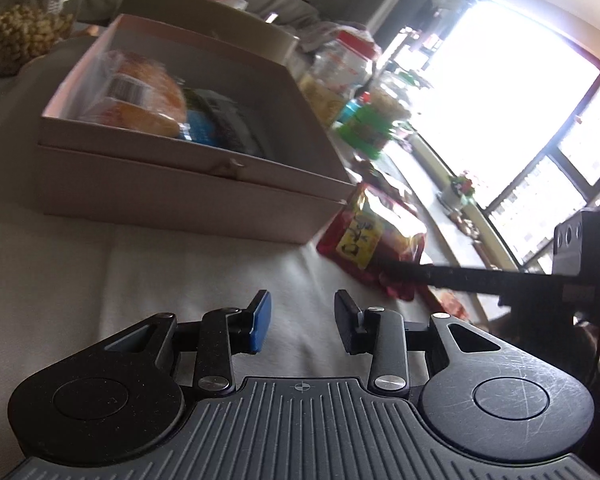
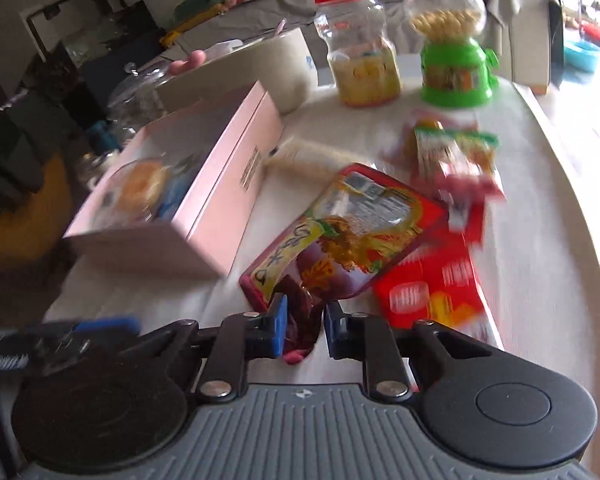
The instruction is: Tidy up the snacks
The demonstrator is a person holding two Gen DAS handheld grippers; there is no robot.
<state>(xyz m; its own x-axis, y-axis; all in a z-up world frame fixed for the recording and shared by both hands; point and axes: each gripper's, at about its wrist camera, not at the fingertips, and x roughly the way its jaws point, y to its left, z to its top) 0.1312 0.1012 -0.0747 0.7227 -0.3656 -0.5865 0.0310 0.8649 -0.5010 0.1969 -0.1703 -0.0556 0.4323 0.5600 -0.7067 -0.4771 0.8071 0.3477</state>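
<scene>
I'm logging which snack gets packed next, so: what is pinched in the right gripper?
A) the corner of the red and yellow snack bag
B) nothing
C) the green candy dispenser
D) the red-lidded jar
A: in the right wrist view the right gripper has closed on the crumpled near corner of the red and yellow snack bag.

No wording is legible; the red snack packet (image 2: pixel 340 236) bears blurred script.
</scene>
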